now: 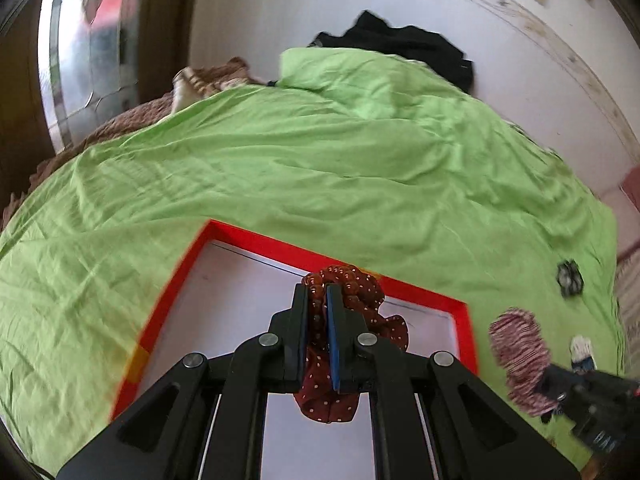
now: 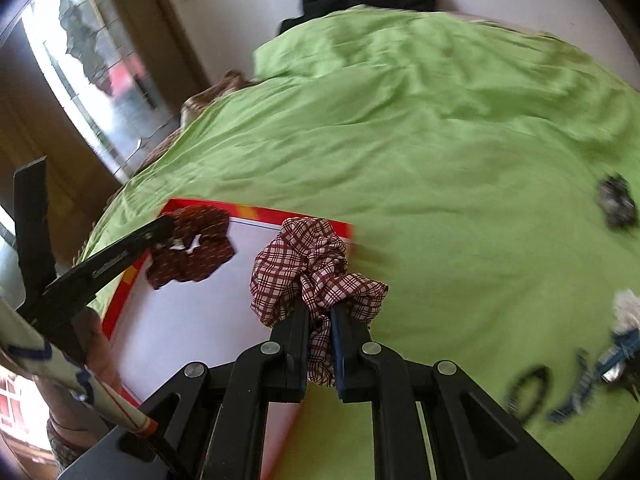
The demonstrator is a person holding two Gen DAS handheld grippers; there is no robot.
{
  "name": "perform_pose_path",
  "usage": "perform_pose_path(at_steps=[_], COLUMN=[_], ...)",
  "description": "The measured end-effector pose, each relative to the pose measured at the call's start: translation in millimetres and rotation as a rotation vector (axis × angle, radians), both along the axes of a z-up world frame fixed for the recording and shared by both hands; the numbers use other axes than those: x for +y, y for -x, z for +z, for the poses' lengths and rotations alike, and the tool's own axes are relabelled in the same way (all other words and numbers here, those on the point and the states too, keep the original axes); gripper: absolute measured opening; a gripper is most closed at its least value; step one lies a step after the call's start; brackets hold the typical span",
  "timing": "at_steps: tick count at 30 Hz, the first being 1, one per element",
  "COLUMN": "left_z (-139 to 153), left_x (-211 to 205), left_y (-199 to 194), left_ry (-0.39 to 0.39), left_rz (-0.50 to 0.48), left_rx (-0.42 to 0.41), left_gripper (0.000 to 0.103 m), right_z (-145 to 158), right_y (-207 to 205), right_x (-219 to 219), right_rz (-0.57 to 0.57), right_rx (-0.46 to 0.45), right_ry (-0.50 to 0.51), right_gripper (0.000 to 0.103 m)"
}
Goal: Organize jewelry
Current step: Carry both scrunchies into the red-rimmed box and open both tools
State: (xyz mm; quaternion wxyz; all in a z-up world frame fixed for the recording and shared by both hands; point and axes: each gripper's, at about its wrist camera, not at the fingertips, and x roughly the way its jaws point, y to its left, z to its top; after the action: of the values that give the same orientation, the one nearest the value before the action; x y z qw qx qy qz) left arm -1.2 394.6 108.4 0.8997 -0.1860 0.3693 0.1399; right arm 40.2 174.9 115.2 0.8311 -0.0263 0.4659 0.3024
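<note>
My left gripper (image 1: 318,300) clamps the dotted scrunchie (image 1: 360,292) over the red tray (image 1: 168,292). My right gripper (image 2: 320,316) pinches the plaid scrunchie (image 2: 308,264); tray's edge below

Left tongs (image 1: 318,300) and right tongs (image 2: 320,312) both clamped tight on cloth, fingers nearly together

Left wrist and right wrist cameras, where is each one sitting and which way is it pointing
Left wrist: on the left gripper, looking along its fingers, shut on the dotted scrunchie over the red-rimmed tray; the right gripper shows at right.
Right wrist: on the right gripper, shut on the plaid scrunchie at the tray's right edge; the left gripper and a forearm show at left.
Both share the tray, green sheet and both scrunchies.
</note>
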Motion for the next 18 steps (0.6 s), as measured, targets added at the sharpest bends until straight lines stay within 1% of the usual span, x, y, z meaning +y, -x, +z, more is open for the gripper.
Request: perform_pose_path(at_steps=[2,3,5,9,12,14,16,17,18], left_z=[-5,-8,-14,-21,-17,-14,-11,-9,-7], left_x=[12,18,27,39,42,43,43,43,42], left_y=[-4,-7,-10,-9,-5,-2,1,3,5], left_ry=[-0.002,-0.01,-0.025,-0.021,-0.033,-0.029,-0.012,-0.013,-0.019], left_rz=[0.026,0.046,0.07,0.094,0.126,0.128,0.116,0.119,0.125], left_rx=[0.013,0.021,0.04,0.058,0.036,0.024,0.01,-0.002,-0.014], left_gripper=[0.008,0.008,0.008,0.009,0.01,0.014,0.028,0.031,0.036], right_z=[-8,-15,-29,-49,-55,-54,-51,-47,-44], right_y=[-6,-11,-18,-31,-35,-35,-31,-28,-26], right_x=[21,34,50,65,71,74,74,73,72], right_rz=[0.011,0.015,0.016,-0.006,-0.025,-0.029,-0.025,-0.023,-0.023], right_rx=[-0.008,-0.015,-0.003,-0.001,-0.003,-0.012,-0.031,-0.044,-0.052], right_ry=[0.028,0.058,0.085,0.13,0.147,0.16,0.172,0.176,0.18], right_gripper=[0.011,0.011,0.011,0.011,0.018,0.022,0.031,0.032,0.034])
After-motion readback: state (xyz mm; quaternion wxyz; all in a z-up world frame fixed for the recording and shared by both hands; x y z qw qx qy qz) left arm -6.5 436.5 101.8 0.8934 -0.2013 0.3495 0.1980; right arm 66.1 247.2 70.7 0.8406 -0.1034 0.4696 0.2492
